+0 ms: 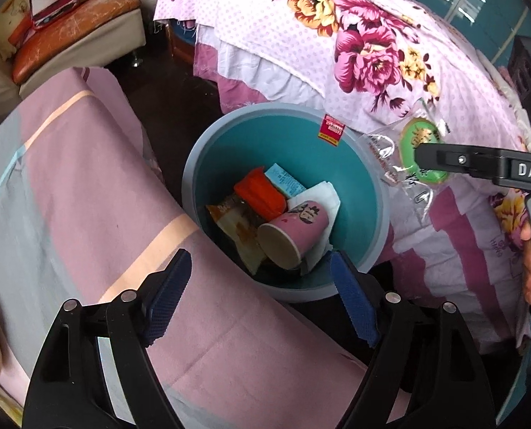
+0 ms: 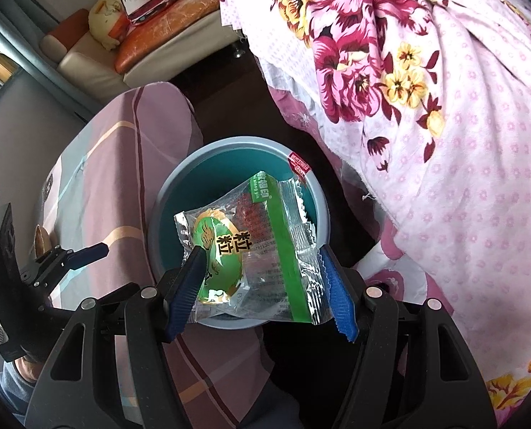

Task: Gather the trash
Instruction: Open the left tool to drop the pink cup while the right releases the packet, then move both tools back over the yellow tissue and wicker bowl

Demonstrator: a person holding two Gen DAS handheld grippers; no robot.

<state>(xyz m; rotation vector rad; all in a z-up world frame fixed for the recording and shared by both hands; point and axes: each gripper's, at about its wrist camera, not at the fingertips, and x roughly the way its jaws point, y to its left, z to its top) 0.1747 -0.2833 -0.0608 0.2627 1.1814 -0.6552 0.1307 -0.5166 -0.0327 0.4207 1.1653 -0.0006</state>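
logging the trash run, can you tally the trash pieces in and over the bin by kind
pink paper cup lying in the teal plastic bin: 1
white paper napkin: 1
wrappers and packets in the bin (orange, light blue, brown): 3
clear green-labelled snack wrapper held in the right gripper: 1
total: 6

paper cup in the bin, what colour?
Pink with a dark cartoon figure printed on it; the paper cup lies on its side in the bin. Best seen in the left wrist view.

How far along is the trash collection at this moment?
Done: a paper cup, an orange wrapper and other scraps already lie in the bin. In hand: the right gripper holds a green snack packet over the bin. Left: dropping it in. The left gripper is empty.
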